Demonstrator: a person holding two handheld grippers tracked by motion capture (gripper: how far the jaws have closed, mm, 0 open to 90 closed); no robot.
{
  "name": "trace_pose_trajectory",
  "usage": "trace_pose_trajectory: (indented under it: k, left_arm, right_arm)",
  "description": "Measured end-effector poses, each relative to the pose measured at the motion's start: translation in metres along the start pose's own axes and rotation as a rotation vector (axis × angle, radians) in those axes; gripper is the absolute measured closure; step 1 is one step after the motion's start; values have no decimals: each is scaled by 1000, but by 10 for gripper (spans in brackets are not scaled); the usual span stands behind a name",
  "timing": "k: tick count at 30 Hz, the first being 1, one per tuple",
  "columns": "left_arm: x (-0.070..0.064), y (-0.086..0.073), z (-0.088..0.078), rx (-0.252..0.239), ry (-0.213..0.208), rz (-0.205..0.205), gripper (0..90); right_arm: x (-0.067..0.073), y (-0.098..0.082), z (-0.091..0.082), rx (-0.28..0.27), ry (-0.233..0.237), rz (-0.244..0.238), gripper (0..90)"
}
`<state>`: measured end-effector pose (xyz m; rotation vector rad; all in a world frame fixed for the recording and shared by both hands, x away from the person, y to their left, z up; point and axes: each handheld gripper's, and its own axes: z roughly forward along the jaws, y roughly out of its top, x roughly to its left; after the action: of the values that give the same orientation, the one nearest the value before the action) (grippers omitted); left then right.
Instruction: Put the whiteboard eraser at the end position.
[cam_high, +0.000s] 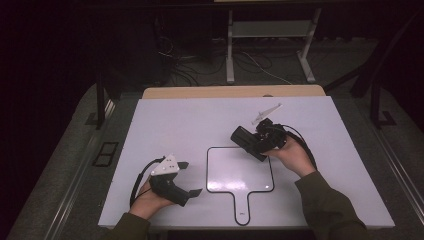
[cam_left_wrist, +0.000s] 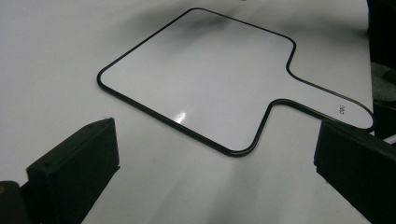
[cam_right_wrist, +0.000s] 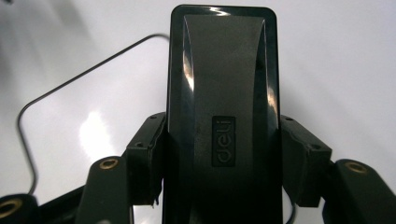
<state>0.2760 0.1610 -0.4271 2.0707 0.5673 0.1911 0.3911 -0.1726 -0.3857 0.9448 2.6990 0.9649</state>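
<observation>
Right gripper (cam_high: 248, 141): I have its jaws clamped across the two long sides of the black eraser (cam_right_wrist: 224, 116), gripping it near the middle so the block stays steady along the jaw line.
Eraser: a black oblong with a small embossed brand mark on its back; in the high view it sits at about 1 o'clock from the small whiteboard (cam_high: 240, 170), over that board's upper right corner. Whether it touches the surface I cannot tell.
Why held this way: I judge the flat wiping face is turned down toward the board, so a side grip leaves that face free to rub.
Left gripper (cam_high: 192, 179): jaws spread wide and holding nothing, resting at about 9 o'clock from the board, low on the table (cam_high: 165, 120).
Why it waits there: I read it as standing by to pin the board if wiping drags it.
Small whiteboard: paddle-shaped, black-rimmed, handle (cam_left_wrist: 345, 107) pointing to 6 o'clock in the high view; its face looks blank.
Containers: I see no box, tray or bin on the table.
Risk: the board is loose, so a hard stroke could slide it.
</observation>
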Motion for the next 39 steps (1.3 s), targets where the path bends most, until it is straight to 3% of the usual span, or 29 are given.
trace_pose_trajectory:
  k: [15,24,30,39]
  left_arm:
    - [0,0,2,-2,-15,6,0]
    - [-2,2,3,-2,-23,14,0]
    - [-1,2,3,-4,-24,12,0]
    - [-2,2,4,0,-26,13,0]
  right_arm:
    - [-42,40,26,45,-84,55,388]
    - [-67,50,52,69,-75,101,386]
    - [-75,54,68,78,-82,104,386]
    - [-74,62,84,94,-87,94,385]
